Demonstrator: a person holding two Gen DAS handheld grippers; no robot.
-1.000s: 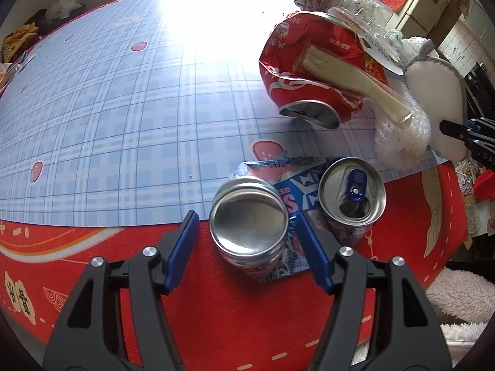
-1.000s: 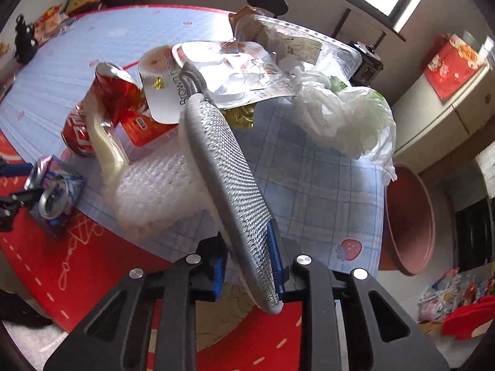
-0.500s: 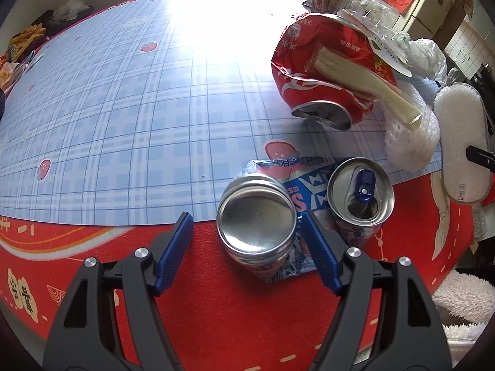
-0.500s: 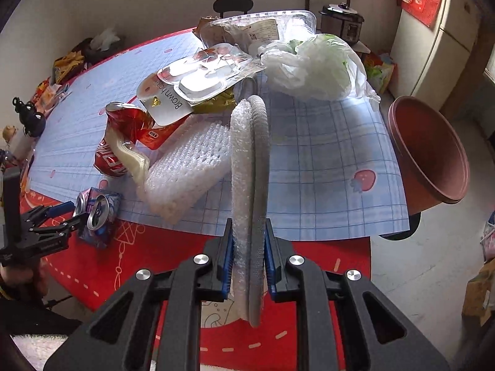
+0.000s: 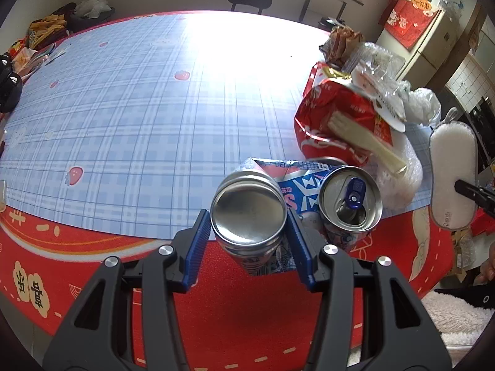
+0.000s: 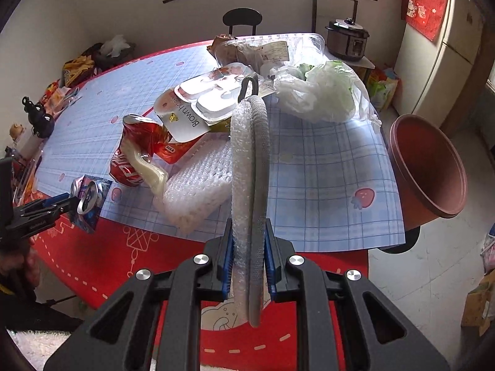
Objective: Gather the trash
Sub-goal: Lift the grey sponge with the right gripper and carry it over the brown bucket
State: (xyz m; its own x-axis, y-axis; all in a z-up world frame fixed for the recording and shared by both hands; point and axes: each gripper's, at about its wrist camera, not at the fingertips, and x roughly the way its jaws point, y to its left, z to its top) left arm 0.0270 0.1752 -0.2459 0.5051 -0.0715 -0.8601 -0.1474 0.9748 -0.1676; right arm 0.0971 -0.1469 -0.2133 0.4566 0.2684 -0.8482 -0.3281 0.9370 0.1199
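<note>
Lower centre, left view: left gripper (image 5: 249, 238) closing, blue pads touching a crushed blue-and-white can (image 5: 249, 216), its dented silver base toward the camera. Centre, right view: right gripper (image 6: 249, 266) clenched on an upright grey slipper (image 6: 250, 167) above the table (image 6: 324, 170).

A chair (image 6: 242, 18) stands at twelve o'clock behind the desk (image 6: 324, 167); a cooker (image 6: 346, 41) and fridge (image 6: 439, 49) at two.

Bare checked tablecloth (image 5: 130, 117) on the left, trash pile (image 5: 346, 117) crowding the right
</note>
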